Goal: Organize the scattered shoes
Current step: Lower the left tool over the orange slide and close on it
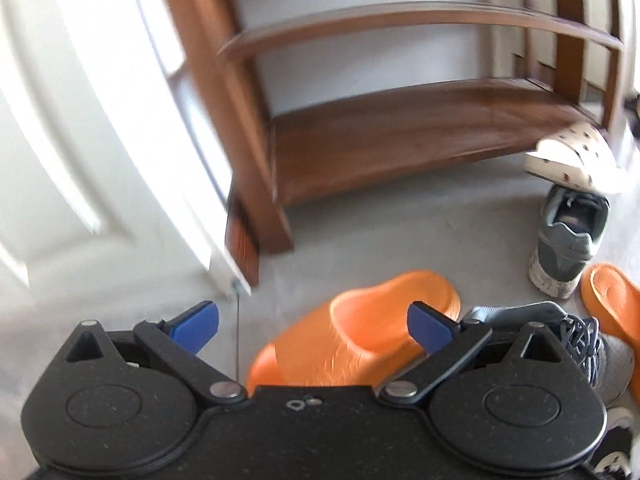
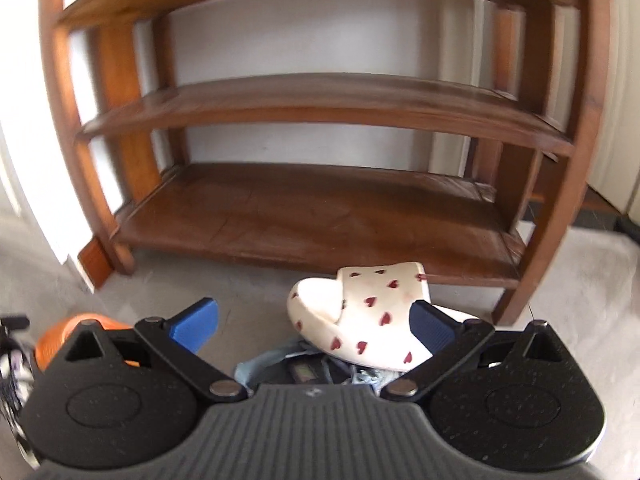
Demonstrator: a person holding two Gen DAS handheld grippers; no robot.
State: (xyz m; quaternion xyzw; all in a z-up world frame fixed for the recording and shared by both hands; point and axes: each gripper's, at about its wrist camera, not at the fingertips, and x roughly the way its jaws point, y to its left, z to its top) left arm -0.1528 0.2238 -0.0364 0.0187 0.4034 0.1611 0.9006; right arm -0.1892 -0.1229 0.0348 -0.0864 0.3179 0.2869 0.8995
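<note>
An orange slide (image 1: pixel 356 332) lies low in the left wrist frame, between the spread blue fingers of the left claw (image 1: pixel 314 326); the right pad overlaps its strap, contact unclear. It is smooth moulded foam on grey floor. In the right wrist frame a white slipper (image 2: pixel 368 314) with red hearts sits lower centre, tilted atop a blue shoe (image 2: pixel 304 364), against the right pad of the wide-open right claw (image 2: pixel 314 326). A wooden rack (image 2: pixel 312 208) stands behind, shelves bare.
</note>
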